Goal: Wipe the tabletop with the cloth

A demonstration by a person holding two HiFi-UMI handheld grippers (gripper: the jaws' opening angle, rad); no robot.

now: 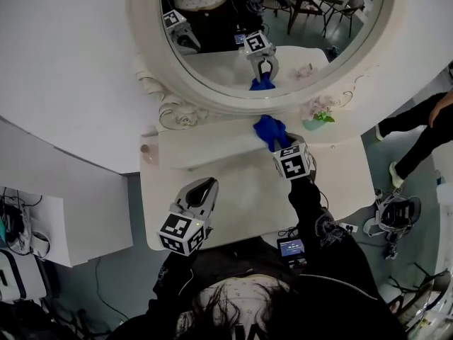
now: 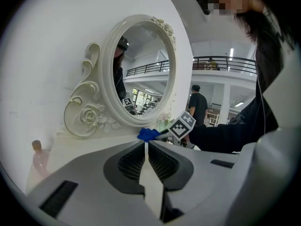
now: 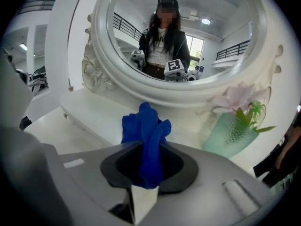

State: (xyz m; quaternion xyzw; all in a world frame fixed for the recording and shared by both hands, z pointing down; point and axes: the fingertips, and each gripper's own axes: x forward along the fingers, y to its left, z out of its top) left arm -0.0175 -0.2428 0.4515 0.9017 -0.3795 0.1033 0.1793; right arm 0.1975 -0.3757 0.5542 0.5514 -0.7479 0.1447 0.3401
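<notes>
A blue cloth [image 1: 270, 131] is bunched between the jaws of my right gripper [image 1: 277, 144], which is shut on it at the back of the white tabletop [image 1: 241, 190], just below the mirror frame. In the right gripper view the cloth [image 3: 146, 135] sticks up out of the jaws of the right gripper [image 3: 149, 145]. My left gripper [image 1: 199, 193] hovers over the table's front left, jaws shut with nothing between them. From the left gripper view, the left gripper [image 2: 146, 147] points toward the cloth [image 2: 148, 134] and the right gripper's marker cube [image 2: 182, 125].
A large round mirror [image 1: 272, 20] in an ornate white frame stands at the table's back. A pale green vase with a pink flower [image 1: 316, 115] sits at the back right, close to the cloth. A small pinkish bottle [image 1: 146, 149] stands at the back left. A bystander's legs [image 1: 417, 129] are at right.
</notes>
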